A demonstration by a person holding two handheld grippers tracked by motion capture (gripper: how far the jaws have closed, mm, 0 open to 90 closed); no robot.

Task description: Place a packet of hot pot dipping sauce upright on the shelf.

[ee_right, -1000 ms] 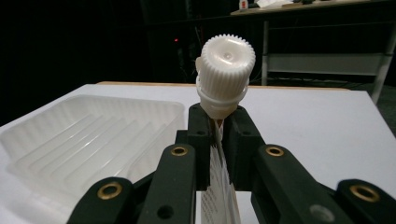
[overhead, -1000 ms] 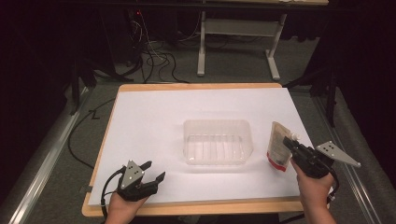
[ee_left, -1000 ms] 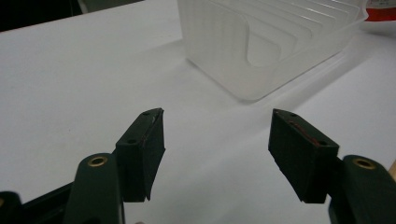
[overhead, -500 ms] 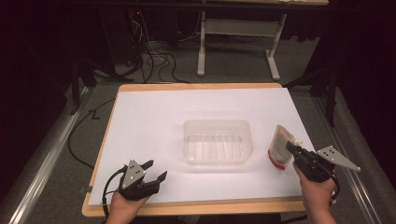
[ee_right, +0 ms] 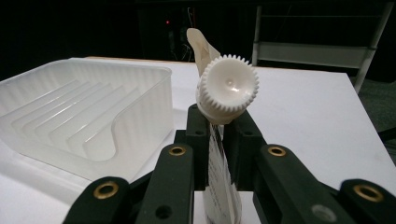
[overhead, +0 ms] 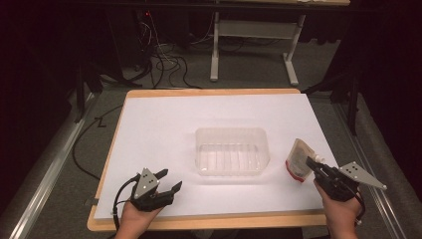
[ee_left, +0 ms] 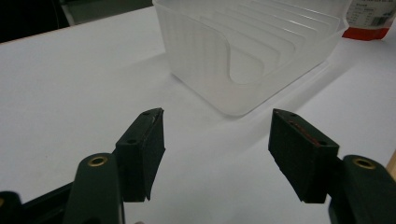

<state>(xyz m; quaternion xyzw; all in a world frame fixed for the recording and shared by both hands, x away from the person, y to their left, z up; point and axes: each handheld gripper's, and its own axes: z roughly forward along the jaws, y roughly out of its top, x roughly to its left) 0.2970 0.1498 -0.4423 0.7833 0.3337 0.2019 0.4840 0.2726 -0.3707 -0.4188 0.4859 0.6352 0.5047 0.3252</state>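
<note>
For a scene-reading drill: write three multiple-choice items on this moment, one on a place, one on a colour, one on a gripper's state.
1. Where is the clear plastic tray?
A. Mid-table
B. Table's far left corner
C. On the floor

2. What colour is the pouch's bottom band?
A. Blue
B. Red
C. Green

3. How is the right gripper?
A. Open above the tray
B. Lying on the table
C. Shut on the pouch

Answers: 1 A, the high view shows it central. 2 B, red shows at its base. 3 C, the right gripper view has both jaws pressed against the pouch below its white cap.
</note>
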